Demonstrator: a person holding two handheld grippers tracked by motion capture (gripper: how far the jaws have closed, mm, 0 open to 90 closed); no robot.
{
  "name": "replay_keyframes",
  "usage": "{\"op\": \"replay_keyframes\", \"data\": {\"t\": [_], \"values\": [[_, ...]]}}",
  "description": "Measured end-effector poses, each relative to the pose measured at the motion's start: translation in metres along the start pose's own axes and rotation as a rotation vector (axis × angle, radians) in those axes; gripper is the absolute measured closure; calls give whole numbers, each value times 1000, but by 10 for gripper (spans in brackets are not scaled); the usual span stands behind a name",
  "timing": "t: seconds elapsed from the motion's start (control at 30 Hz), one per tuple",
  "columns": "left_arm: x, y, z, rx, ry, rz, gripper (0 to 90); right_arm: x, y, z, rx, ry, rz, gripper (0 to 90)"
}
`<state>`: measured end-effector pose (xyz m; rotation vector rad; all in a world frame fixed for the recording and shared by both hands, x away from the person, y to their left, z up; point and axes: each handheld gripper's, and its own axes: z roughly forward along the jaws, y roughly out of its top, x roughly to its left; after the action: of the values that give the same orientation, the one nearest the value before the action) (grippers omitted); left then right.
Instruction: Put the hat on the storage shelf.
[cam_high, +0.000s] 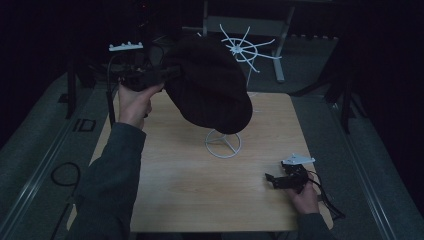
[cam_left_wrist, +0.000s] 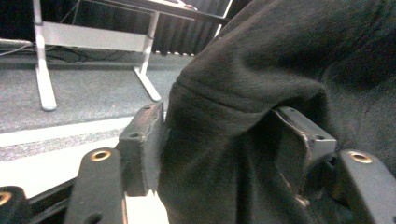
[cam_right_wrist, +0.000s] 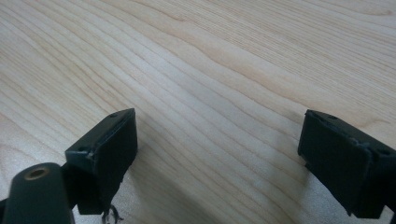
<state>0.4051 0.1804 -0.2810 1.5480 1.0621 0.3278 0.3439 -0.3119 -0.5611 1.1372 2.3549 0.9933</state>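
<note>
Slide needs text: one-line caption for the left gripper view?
Left gripper fingers clamped on a black hat's folded brim.

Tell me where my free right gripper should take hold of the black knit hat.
Probably the folded brim, on the side opposite the left gripper, which already pinches that brim. The black knit hat hangs lifted beside the white wire hat stand, so bring the open right gripper up from below and clamp the doubled edge.
</note>
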Motion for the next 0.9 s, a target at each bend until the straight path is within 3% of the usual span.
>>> {"op": "replay_keyframes", "data": {"t": [0.4,0.67,0.77,0.9], "values": [[3,0,-9,-21,-9,2,264,0,0,0,0,0,0,118],[1,-2,-20,-37,22,26,261,0,0,0,1,0,-2,118],[5,-6,-27,-63,-8,-1,275,0,0,0,0,0,0,118],[9,-11,-33,-53,22,7,280,0,0,0,0,1,1,118]]}}
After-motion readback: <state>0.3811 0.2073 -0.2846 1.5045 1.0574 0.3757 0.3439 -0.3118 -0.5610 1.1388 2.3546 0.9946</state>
